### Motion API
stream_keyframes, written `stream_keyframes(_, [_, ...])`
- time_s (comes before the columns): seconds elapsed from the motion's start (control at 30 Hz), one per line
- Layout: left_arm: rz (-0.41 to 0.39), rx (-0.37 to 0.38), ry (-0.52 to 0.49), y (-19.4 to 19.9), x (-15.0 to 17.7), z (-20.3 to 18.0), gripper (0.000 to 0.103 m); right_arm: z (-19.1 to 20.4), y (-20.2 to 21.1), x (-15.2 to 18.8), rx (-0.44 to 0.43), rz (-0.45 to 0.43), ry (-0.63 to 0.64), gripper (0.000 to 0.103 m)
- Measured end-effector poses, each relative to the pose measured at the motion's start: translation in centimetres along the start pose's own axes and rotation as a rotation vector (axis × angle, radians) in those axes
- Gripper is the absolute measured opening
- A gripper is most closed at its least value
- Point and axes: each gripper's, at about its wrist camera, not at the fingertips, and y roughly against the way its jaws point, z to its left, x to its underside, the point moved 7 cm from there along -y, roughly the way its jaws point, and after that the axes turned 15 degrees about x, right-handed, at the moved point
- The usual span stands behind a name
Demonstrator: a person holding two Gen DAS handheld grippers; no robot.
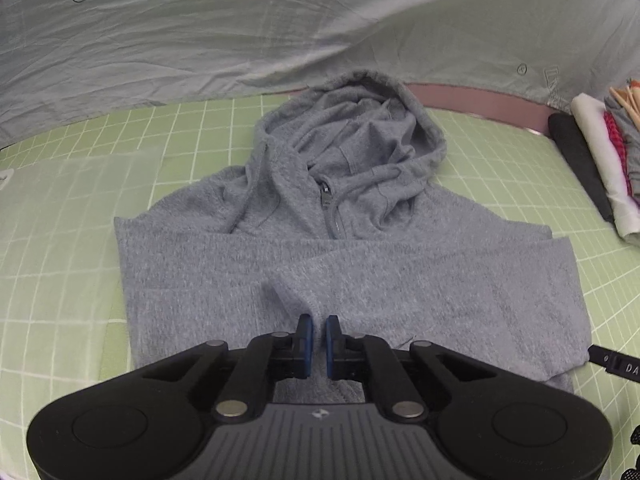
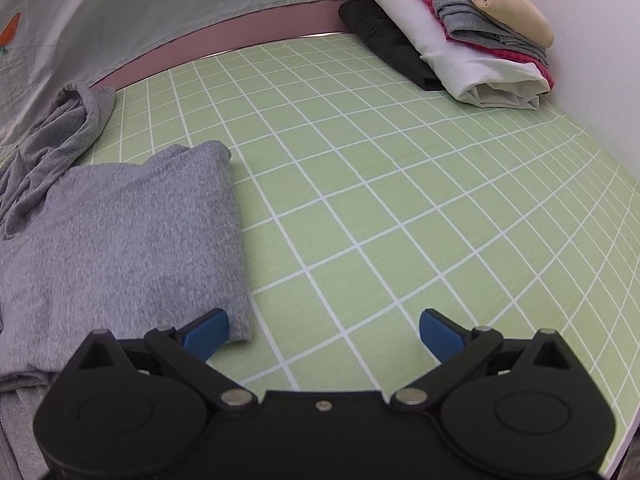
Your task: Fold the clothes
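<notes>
On the green gridded tabletop the left claw appears pinched on the grey hoodie's hem; the right claw, gaping empty, should grip the corner before both lift evenly.

Left gripper pinching grey hoodie fabric, green grid mat, folded clothes pile

A bedroom at home: green checked bedsheet, carrot-print quilt, stacked folded clothes.
</notes>
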Motion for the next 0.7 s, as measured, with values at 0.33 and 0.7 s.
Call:
stream_keyframes(0.33, [-0.324, -0.009, 0.156, 10.7, -4.1, 3.3, 0.006, 2.7, 1.5, 1.0, -0.05, -0.024, 0.102, 0.103])
stream_keyframes(0.7, [-0.438, -0.069, 0.358, 14.6, -3.9, 9.4, 0.006, 6.8, 3.5, 1.6, -0.114, -0.085, 0.253, 0.103])
